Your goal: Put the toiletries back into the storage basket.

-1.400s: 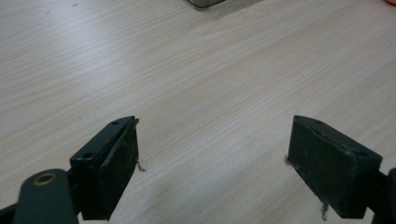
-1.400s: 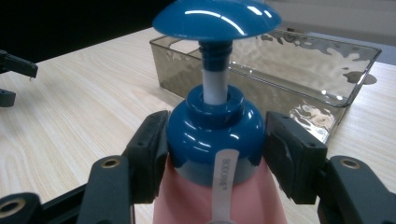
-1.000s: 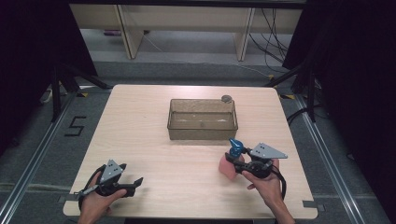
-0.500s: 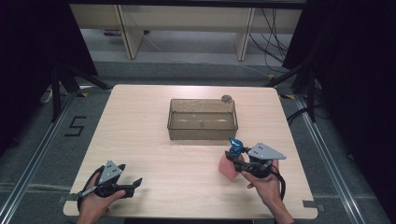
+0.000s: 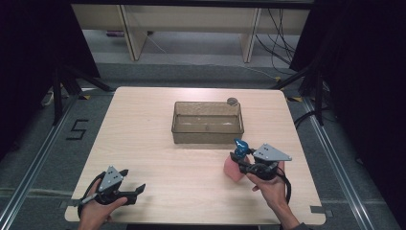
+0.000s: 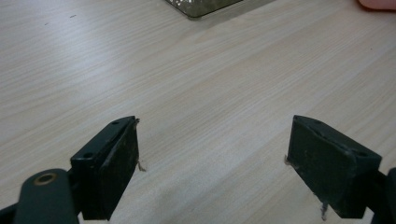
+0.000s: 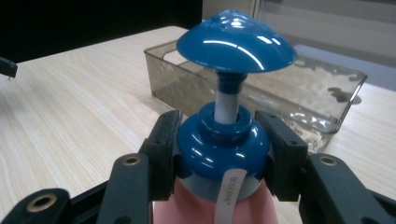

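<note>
Even overhead light on the table [image 5: 143,143], dark surround beyond its edges, soft short shadows, white glare on the blue pump cap [image 7: 236,39], near jaws slightly blurred

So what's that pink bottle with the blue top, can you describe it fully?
The pump bottle has a pale pink body, a glossy blue collar and a wide blue dome-shaped pump head on a grey-white stem; it looks plastic. A white label strip hangs from the collar. It stands upright on the wooden table, near its right front, just in front of the clear bin. The right gripper has closed its black jaws on the collar, one on each side.
</note>
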`<state>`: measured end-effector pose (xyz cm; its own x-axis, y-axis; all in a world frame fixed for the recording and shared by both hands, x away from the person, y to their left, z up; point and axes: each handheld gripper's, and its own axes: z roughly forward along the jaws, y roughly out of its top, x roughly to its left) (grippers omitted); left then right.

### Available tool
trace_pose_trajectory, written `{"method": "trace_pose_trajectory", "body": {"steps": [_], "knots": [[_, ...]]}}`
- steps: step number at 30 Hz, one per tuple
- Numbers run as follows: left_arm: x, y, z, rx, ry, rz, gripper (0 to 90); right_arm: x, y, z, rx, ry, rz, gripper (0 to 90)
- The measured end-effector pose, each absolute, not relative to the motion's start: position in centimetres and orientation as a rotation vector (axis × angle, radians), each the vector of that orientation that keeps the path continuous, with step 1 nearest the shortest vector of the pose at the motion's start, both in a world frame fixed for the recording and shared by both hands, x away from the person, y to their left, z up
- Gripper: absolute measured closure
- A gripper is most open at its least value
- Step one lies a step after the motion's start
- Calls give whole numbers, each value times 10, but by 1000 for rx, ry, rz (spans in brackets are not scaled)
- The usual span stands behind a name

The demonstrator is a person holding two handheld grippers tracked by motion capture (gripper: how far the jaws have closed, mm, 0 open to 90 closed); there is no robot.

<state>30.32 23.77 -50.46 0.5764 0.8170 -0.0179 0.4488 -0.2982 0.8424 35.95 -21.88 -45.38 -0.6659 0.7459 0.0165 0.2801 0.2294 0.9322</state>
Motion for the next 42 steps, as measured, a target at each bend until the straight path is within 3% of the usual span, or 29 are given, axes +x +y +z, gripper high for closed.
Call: {"method": "trace_pose_trajectory", "body": {"steps": [42], "knots": [[306,238,-504,1950,1016,533,162,399,-204,-379,877,2067,1441,536]]}}
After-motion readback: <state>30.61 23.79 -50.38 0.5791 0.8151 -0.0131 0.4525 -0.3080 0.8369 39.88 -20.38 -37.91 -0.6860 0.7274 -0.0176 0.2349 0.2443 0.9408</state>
